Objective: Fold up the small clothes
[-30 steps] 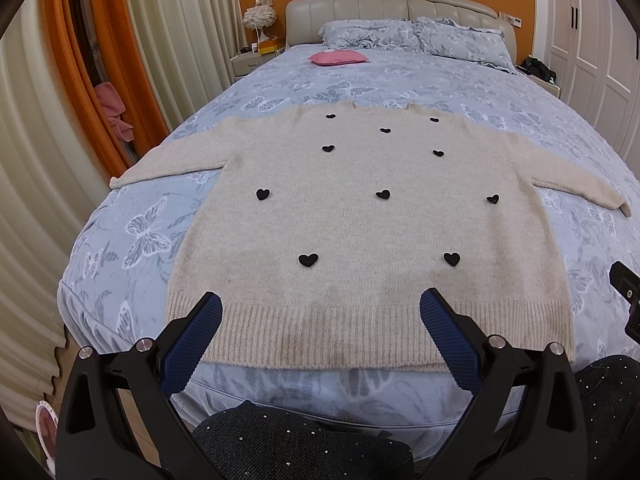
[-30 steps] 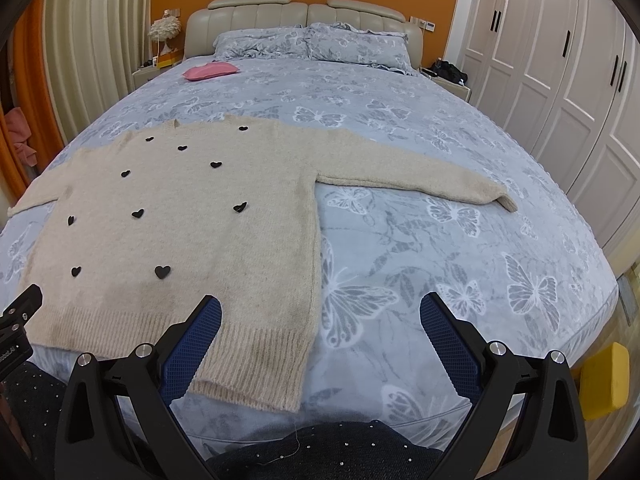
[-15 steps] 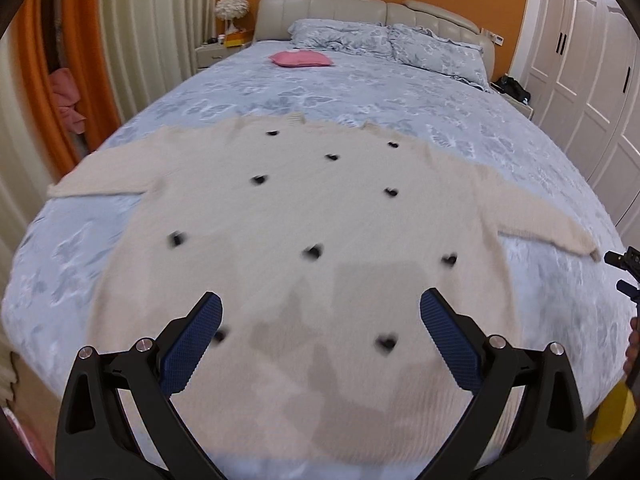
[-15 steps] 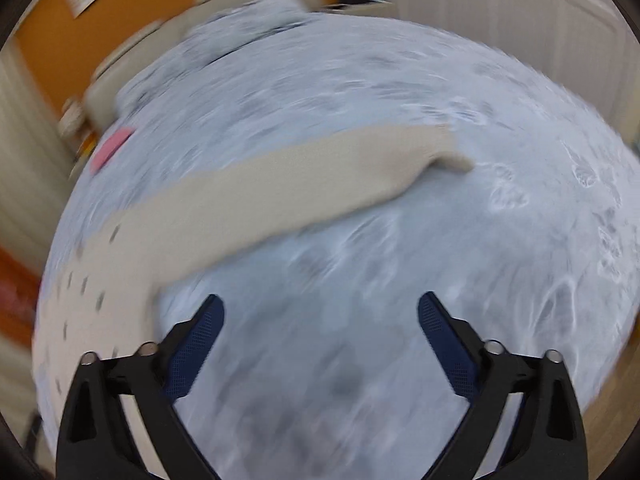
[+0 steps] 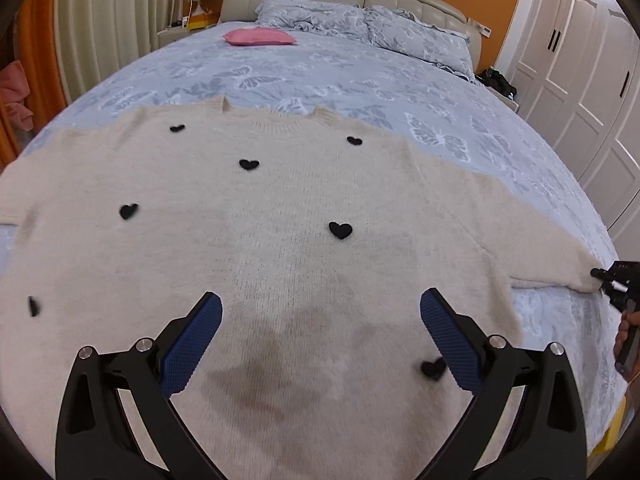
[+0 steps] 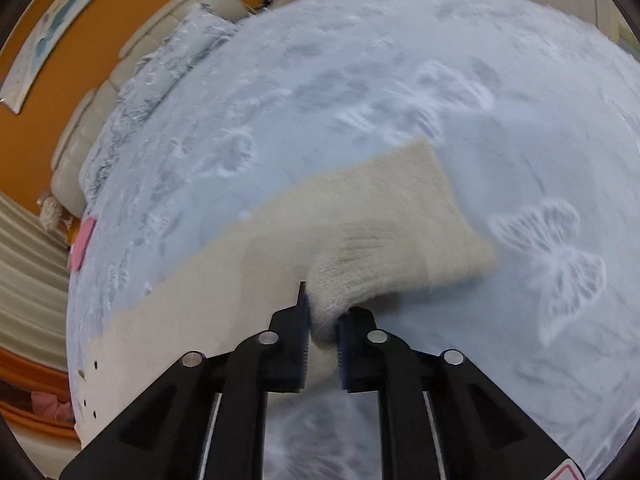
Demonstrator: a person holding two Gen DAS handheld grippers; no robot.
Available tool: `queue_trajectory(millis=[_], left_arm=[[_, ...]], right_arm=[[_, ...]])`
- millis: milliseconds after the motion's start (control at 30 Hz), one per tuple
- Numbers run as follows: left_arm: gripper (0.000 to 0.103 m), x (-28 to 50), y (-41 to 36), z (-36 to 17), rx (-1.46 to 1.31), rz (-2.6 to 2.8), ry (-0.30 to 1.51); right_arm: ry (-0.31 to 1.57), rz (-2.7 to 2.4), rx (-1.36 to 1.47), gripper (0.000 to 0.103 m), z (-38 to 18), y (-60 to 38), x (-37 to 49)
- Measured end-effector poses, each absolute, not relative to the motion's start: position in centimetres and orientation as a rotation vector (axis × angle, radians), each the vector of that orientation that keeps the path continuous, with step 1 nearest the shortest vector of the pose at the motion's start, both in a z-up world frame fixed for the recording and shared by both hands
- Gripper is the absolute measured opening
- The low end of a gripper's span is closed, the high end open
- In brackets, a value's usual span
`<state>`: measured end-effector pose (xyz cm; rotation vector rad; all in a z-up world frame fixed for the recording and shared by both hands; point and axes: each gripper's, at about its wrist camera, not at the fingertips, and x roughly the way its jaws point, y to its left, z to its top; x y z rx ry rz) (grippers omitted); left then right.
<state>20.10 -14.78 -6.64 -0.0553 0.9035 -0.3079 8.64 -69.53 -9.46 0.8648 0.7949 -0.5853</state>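
The left gripper (image 5: 320, 320) hangs tilted downward with its two blue-padded fingers (image 5: 192, 340) spread wide, nothing pinched between them. The right gripper (image 6: 323, 320) also points steeply down, and its jaws are closing, drawn nearly together with a bunched fold of knit caught between the pads (image 6: 303, 344). Seen from the left wrist, the right gripper's black tip shows at the far right edge, and just below it a bit of the person's hand (image 5: 626, 332) grasps the handle.
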Motion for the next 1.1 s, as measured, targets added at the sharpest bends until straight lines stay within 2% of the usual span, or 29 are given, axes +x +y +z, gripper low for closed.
queue_trajectory(millis=[200, 400, 500, 600, 667, 767, 800, 833, 867, 900, 967, 1100], left_arm=[[0.097, 22.2, -13.7, -6.7, -0.159, -0.322, 0.922], [0.098, 23.6, -11.1, -4.7, -0.265, -0.324, 0.863], [0.098, 24.4, -9.0, -4.6, -0.324, -0.301, 0.860], [0.098, 25.1, -7.0, -4.7, -0.392, -0.276, 0.860], [0.098, 25.6, -5.8, -5.0, -0.410, -0.254, 0.864], [0.098, 26.6, -4.3, -5.4, -0.406, -0.230, 0.874], [0.098, 27.0, -3.8, -5.7, -0.411, -0.229, 0.885], [0.098, 27.3, -3.5, -5.9, -0.415, -0.232, 0.893], [0.098, 27.6, -3.1, -6.1, -0.420, -0.234, 0.901], [0.098, 27.8, -2.8, -6.3, -0.421, -0.236, 0.904], [0.098, 28.4, -2.4, -6.7, -0.416, -0.222, 0.912], [0.098, 29.6, -2.5, -8.6, -0.448, -0.201, 0.967]], right_arm=[[0.588, -0.313, 0.775, 0.010, -0.1, -62.7, 14.5], [0.611, 0.059, 0.640, 0.010, 6.2, -49.0, 24.0], [0.675, 0.227, 0.582, 0.010, 6.3, -40.0, 29.3], [0.793, 0.357, 0.489, 0.011, 3.4, -30.4, 34.8], [0.886, 0.420, 0.453, 0.016, 1.2, -25.8, 36.6], [0.975, 0.454, 0.372, 0.017, -1.0, -21.4, 37.6], [0.953, 0.449, 0.355, 0.021, -0.8, -21.2, 36.7], [0.913, 0.421, 0.342, 0.038, -0.3, -21.7, 35.6], [0.863, 0.362, 0.332, 0.062, 0.4, -22.9, 33.8], [0.803, 0.269, 0.323, 0.068, 0.7, -24.8, 31.6], [0.761, 0.132, 0.309, 0.071, 0.2, -28.1, 27.6], [0.850, -0.175, 0.290, 0.072, -4.5, -34.2, 21.2]])
